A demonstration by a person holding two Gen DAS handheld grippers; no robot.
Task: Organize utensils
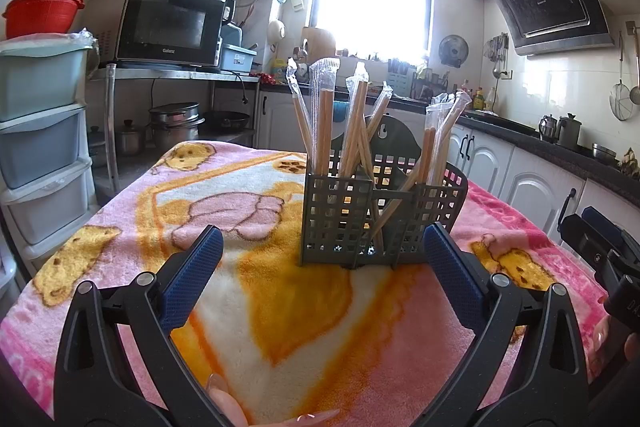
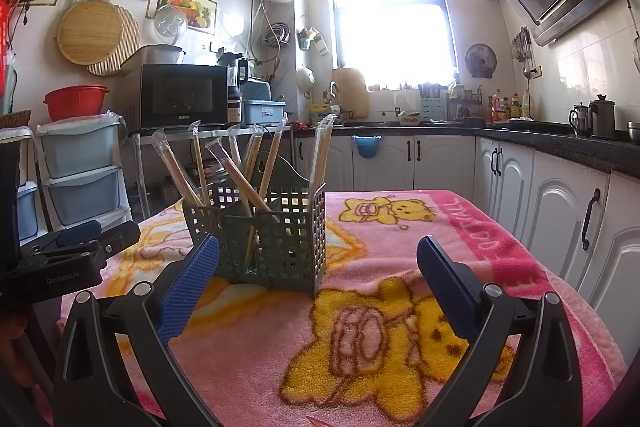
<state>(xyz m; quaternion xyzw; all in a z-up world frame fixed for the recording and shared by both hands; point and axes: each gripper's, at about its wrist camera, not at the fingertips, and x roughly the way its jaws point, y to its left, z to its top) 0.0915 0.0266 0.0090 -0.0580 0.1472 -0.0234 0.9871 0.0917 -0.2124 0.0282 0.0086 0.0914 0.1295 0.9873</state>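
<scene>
A grey lattice utensil holder (image 1: 360, 219) (image 2: 276, 239) stands on a pink cartoon-bear blanket (image 1: 280, 327) (image 2: 380, 327). Several wrapped wooden chopsticks (image 1: 326, 123) (image 2: 248, 175) stick up out of its compartments at varied angles. My left gripper (image 1: 323, 247) is open just in front of the holder, with nothing between its blue pads. My right gripper (image 2: 318, 259) is open too, empty, with the holder ahead and slightly left of its left fingertip. The right gripper's body (image 1: 600, 259) shows at the right edge of the left wrist view; the left gripper's body (image 2: 68, 259) shows at the left of the right wrist view.
The blanket covers a table in a kitchen. Stacked plastic drawers (image 1: 40, 131) (image 2: 80, 171) and a microwave (image 1: 168, 23) (image 2: 182, 97) stand to the left. White cabinets (image 2: 560, 219) under a dark counter run along the right. A person's fingertips (image 1: 228, 403) show at the bottom.
</scene>
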